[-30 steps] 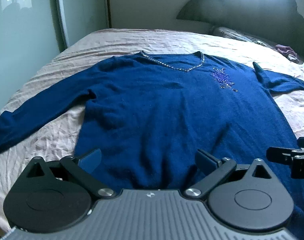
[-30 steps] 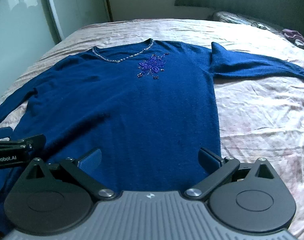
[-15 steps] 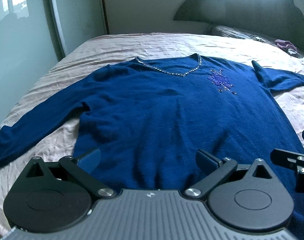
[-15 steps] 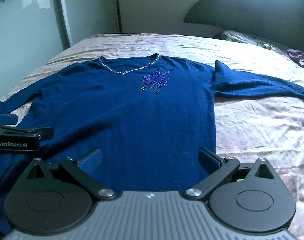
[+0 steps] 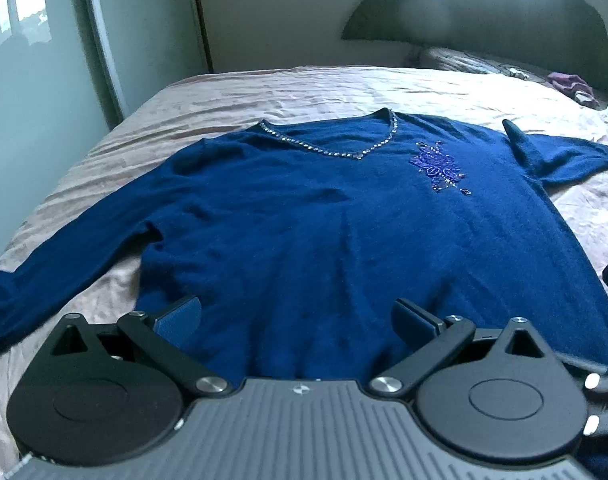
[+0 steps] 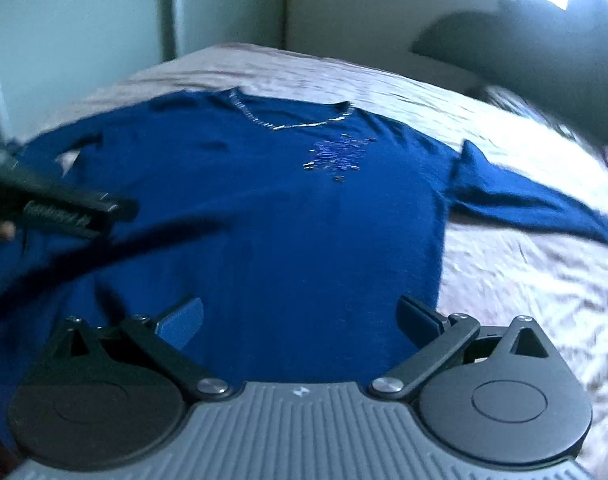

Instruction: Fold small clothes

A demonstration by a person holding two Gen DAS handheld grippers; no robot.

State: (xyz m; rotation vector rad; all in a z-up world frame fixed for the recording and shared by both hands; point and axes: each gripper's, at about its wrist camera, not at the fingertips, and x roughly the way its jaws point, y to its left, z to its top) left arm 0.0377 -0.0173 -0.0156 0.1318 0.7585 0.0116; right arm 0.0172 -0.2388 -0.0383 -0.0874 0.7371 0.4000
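Sweater (image 5: 323, 240) flat; only right wrist view shows left gripper (image 6: 116, 210) w/ fingertip.

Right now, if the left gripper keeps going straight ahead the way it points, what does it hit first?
Most likely the blue sweater. The left gripper is open with nothing between its fingers, aimed low over the sweater's lower body toward the beaded neckline. Height above the fabric is unclear, so it could skim along before touching.
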